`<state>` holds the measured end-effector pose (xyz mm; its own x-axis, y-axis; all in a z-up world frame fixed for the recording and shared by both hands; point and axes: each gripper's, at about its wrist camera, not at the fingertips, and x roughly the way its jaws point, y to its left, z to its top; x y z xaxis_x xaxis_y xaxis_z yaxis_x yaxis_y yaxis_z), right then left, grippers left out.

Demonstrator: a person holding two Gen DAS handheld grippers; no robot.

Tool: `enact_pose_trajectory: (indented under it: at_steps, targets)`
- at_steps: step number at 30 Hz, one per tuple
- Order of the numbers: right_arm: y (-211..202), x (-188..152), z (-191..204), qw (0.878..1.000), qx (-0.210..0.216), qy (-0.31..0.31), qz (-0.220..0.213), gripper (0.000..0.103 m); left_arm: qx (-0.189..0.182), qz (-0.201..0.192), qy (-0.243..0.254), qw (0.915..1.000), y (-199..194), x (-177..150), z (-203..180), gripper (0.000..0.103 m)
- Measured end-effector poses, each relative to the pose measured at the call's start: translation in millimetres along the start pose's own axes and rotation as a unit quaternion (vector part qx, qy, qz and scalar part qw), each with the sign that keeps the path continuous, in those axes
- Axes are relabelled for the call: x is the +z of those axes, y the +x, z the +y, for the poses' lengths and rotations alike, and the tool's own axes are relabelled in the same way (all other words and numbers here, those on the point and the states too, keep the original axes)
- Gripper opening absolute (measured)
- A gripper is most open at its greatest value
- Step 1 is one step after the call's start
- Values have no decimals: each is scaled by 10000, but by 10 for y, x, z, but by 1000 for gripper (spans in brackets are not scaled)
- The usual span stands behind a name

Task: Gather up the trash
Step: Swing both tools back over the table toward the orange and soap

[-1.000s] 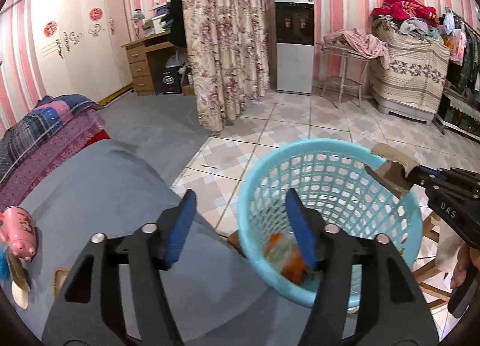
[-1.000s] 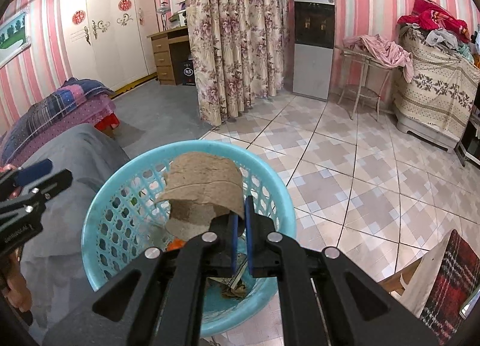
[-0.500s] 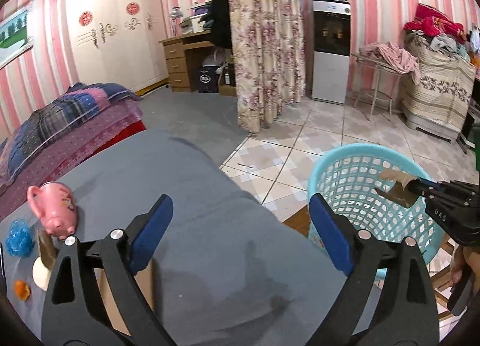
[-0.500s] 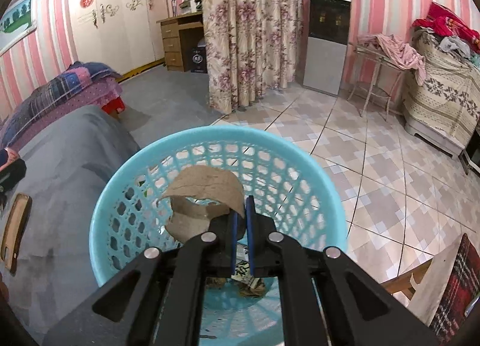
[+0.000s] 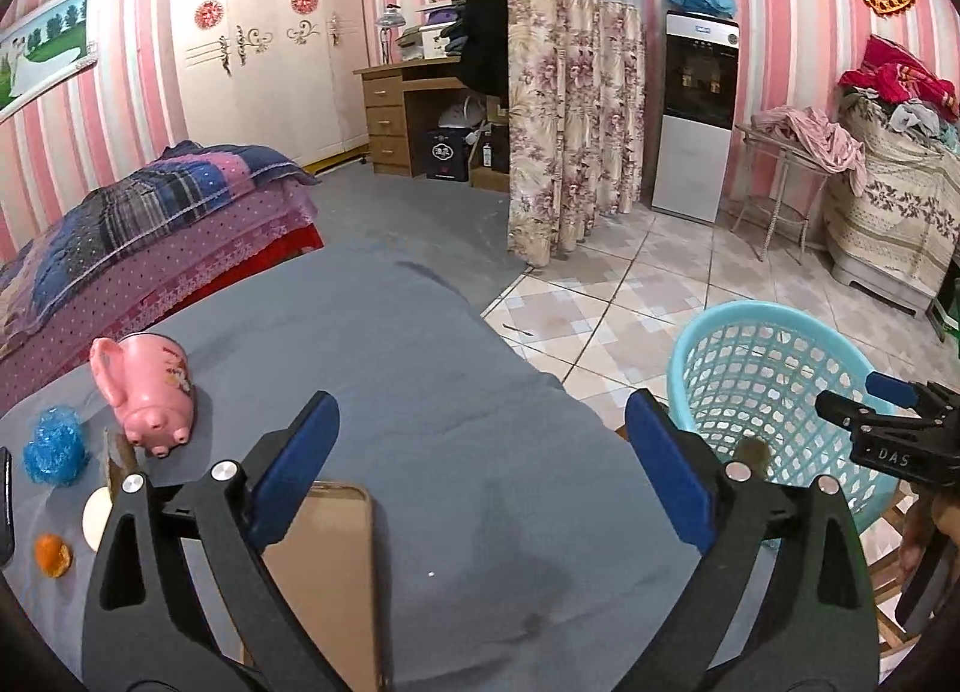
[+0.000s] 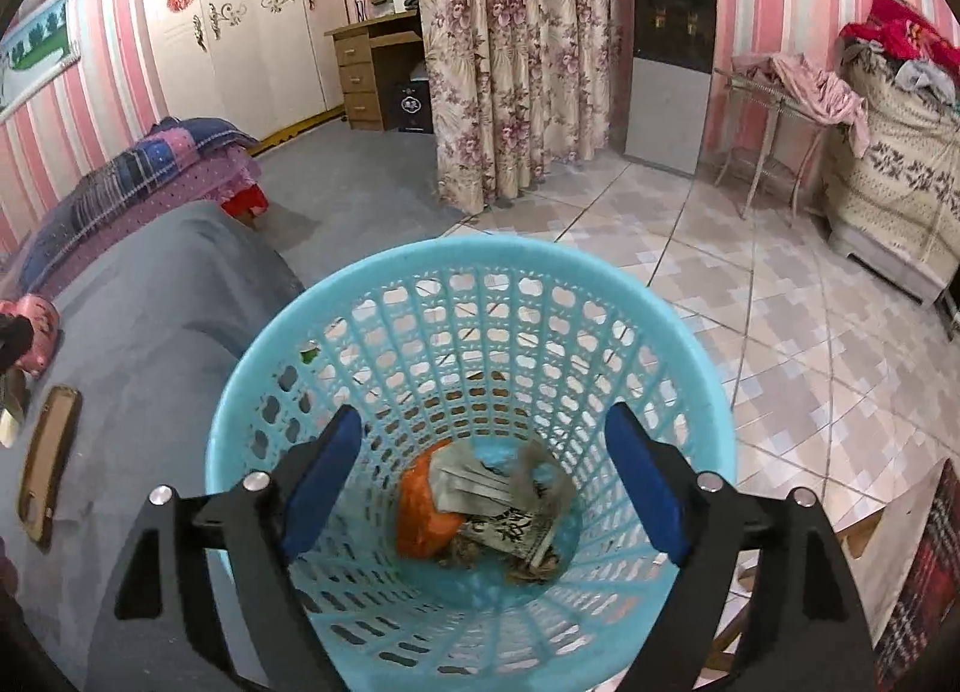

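My right gripper hovers over the light-blue mesh basket, its jaws opening with nothing between them. Below it a blurred brown cardboard scrap lies among an orange peel and printed paper at the bottom. My left gripper is over the grey table, jaws opening wide and empty. Under its left finger lies a flat brown case. At the table's left lie a blue mesh ball, an orange peel and a white disc. The right gripper shows over the basket.
A pink pig-shaped mug stands on the table near the trash bits. The basket sits off the table's right edge above tiled floor. A bed with quilts is behind the table, a floral curtain further back.
My right gripper has gone from shut on the cardboard scrap to open, and the scrap has dropped into the basket. My left gripper swung left from over the basket to over the table, jaws wider.
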<state>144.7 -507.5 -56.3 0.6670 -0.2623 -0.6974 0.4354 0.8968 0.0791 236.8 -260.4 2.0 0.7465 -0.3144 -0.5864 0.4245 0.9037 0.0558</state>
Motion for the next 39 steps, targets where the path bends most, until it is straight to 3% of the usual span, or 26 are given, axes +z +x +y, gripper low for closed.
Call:
enact_pose_trajectory:
  at_steps: [5, 15, 20, 30, 39]
  targets:
    - [-29, 0, 52, 9998, -103, -6, -172, 91, 38, -37, -102, 9999, -78, -17, 92, 96]
    - [-175, 42, 285, 9981, -142, -207, -567, 93, 290, -47, -323, 9990, -293, -159, 498, 97]
    - [-262, 33, 490, 9965, 79, -352, -750, 93, 526, 20, -549, 9971, -386, -296, 831, 97]
    - [-362, -121, 1166, 9900, 283, -1059, -893, 93, 1187, 242, -996, 9876, -650, -724, 1634, 97]
    - [-374, -367, 1800, 9798, 838, -1661, -735, 93, 1674, 381, -1224, 9775, -893, -1101, 2250, 97]
